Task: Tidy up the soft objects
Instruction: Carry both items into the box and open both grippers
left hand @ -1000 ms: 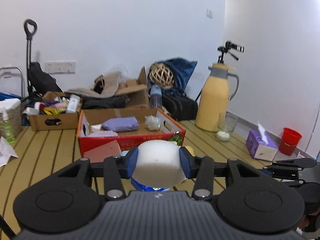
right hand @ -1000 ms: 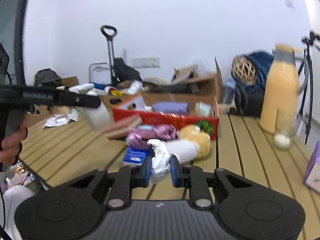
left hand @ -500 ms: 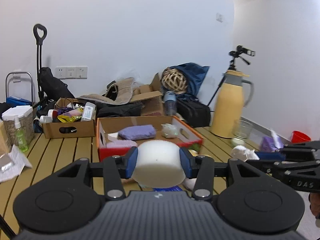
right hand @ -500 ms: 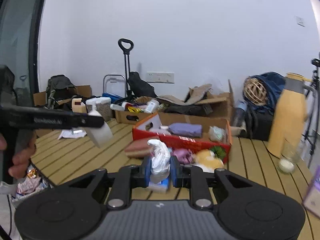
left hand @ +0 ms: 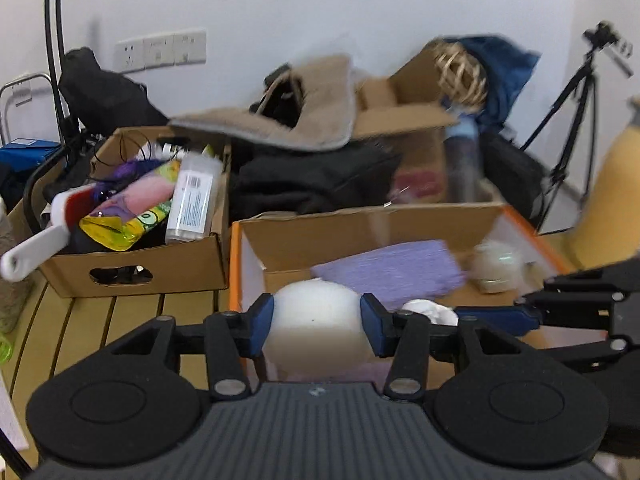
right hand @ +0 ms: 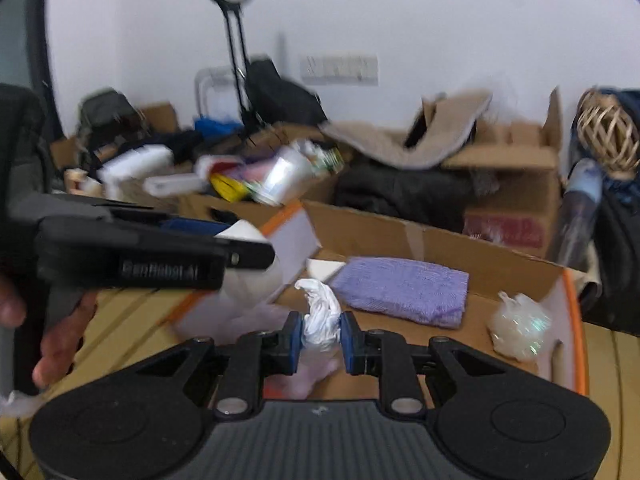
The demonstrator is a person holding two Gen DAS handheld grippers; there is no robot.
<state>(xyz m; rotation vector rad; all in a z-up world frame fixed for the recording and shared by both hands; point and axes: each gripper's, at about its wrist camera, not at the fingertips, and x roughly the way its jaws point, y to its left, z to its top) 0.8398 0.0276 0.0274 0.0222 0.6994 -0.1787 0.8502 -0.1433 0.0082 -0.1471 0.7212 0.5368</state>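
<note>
L gripper (left hand: 317, 323) is squeezing a white foam ball (left hand: 316, 320) above the orange-edged cardboard box (left hand: 360, 232); R gripper (right hand: 320, 340) is pinching a crumpled white cloth (right hand: 320, 316) over it, near a purple towel (right hand: 404, 290) inside.

Bright, even light; motion-blurred fisheye views

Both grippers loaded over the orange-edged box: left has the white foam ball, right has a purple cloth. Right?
Not quite. The right gripper holds a crumpled white cloth, per the right wrist view; the purple cloth lies in the box. The left gripper does hold the white foam ball.
</note>
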